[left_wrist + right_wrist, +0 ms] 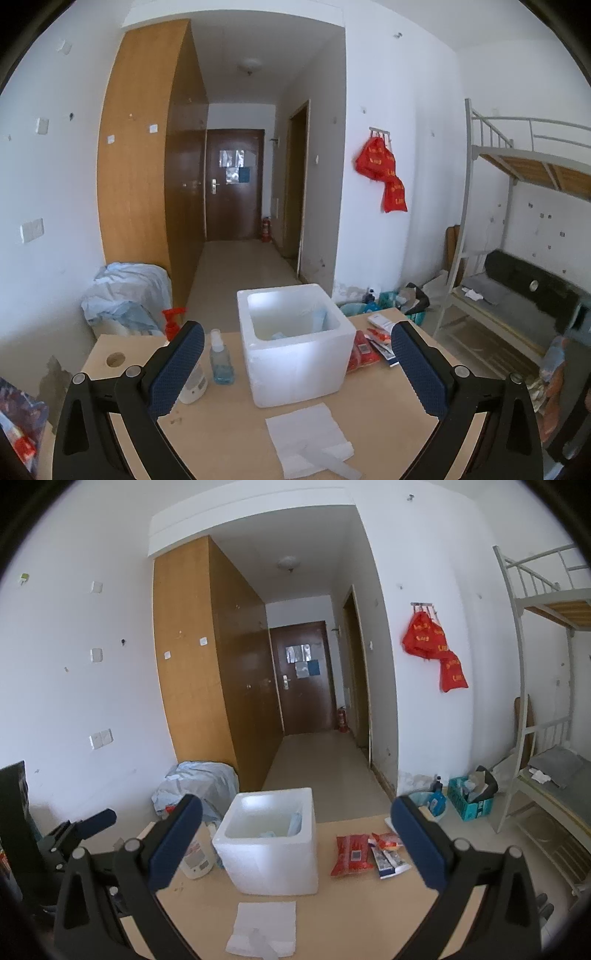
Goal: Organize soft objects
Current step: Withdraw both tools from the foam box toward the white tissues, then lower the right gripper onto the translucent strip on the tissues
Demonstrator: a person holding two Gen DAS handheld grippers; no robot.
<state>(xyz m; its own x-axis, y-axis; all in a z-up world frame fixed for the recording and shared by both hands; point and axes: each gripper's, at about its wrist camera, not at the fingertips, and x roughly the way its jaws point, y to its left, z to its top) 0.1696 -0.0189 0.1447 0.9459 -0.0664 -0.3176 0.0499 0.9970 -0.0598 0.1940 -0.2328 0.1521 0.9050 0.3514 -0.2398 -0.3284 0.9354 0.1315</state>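
Observation:
A white foam box (295, 369) (269, 860) stands mid-table with pale blue soft items inside. A white tissue sheet (308, 439) (264, 925) lies flat in front of it. A red soft packet (351, 854) (364, 352) and small sachets (388, 853) lie right of the box. My left gripper (295, 365) is open, above the table, fingers either side of the box. My right gripper (295, 845) is open too, holding nothing. The left gripper also shows at the left edge (79, 829) of the right wrist view.
A blue liquid bottle (221, 360) and a white bottle (194, 384) stand left of the box, a red spray bottle (171, 323) behind them. The table (221, 424) has a round hole (115, 359). A bunk bed (517, 240) stands right; floor clutter (469, 794) lies beyond.

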